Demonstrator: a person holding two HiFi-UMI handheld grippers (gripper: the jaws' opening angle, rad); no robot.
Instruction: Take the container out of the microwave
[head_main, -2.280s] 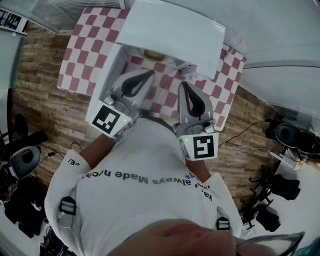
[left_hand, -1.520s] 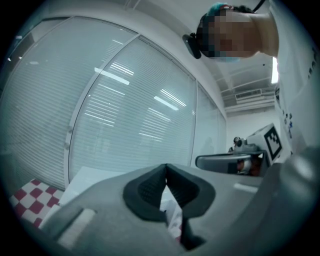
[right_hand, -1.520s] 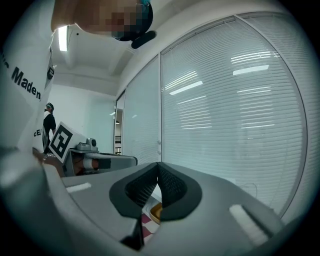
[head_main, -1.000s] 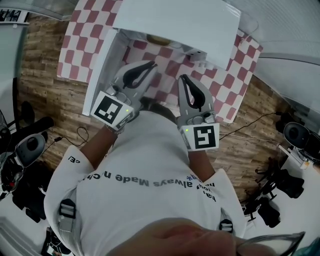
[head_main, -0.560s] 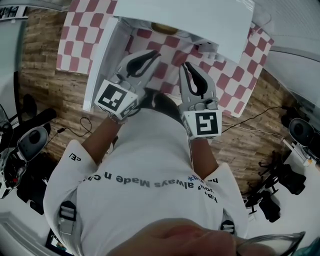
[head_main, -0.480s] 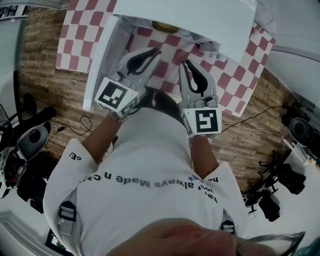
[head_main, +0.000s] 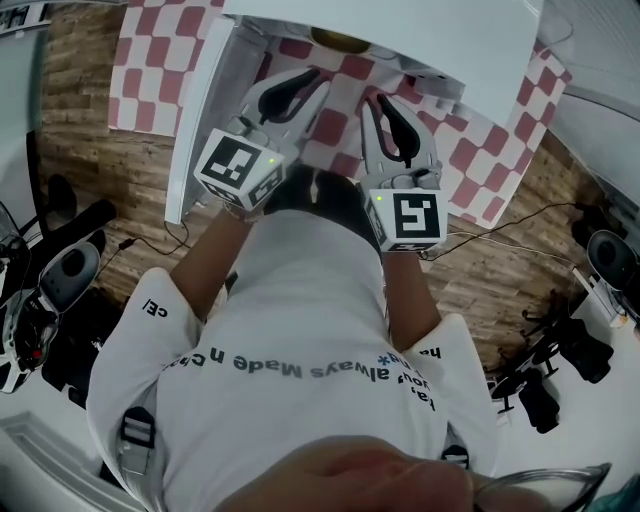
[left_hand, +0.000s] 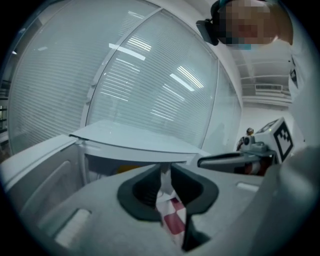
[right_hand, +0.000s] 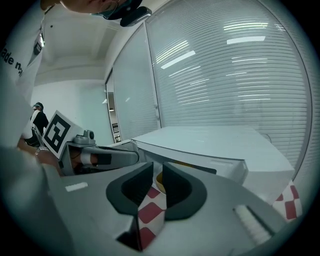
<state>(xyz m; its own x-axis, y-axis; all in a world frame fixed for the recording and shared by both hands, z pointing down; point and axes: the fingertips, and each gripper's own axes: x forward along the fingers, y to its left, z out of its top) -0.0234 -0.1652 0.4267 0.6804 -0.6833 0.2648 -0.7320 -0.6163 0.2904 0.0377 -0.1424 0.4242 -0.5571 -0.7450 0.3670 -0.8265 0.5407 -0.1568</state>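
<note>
1. Container (head_main: 340, 40): the head view gives only a yellow sliver at the mouth of the microwave (head_main: 400, 40). The rest sits under the white top, so shape & contents can't be told.
2. Door (head_main: 200, 110) hangs open at that view's left. Its inner face is partly covered by the L gripper (head_main: 315, 80) & its marker cube.
3. Head view: both grippers lie side by side over the checked cloth (head_main: 150, 70), in front of the opening. R gripper (head_main: 380, 100) is near the L one, and both tips are short of the container. From above, the jaw gaps are hard to judge.
4. L gripper view: the jaws stand a narrow way apart & have just been opening. Nothing is btwn them; only cloth shows thru the slit. A dim yellow patch under the microwave top, left of the jaws, seems to be the container (left_hand: 126, 169), but it's too blurred to be sure.
5. R gripper view: again a narrow gap, jaws just been opening, and empty. The container's yellow edge (right_hand: 159, 180) shows beyond the gap, inside the microwave, untouched.
6. Each gripper view catches the other gripper side-on, which the head view can't give. The microwave's front face shows in these two views only.
7. Only the head view has the wood floor (head_main: 80, 170) & dark gear at the edges, too small to name. The person's shirt (head_main: 300, 350) fills its lower half & hides the near table edge.
</note>
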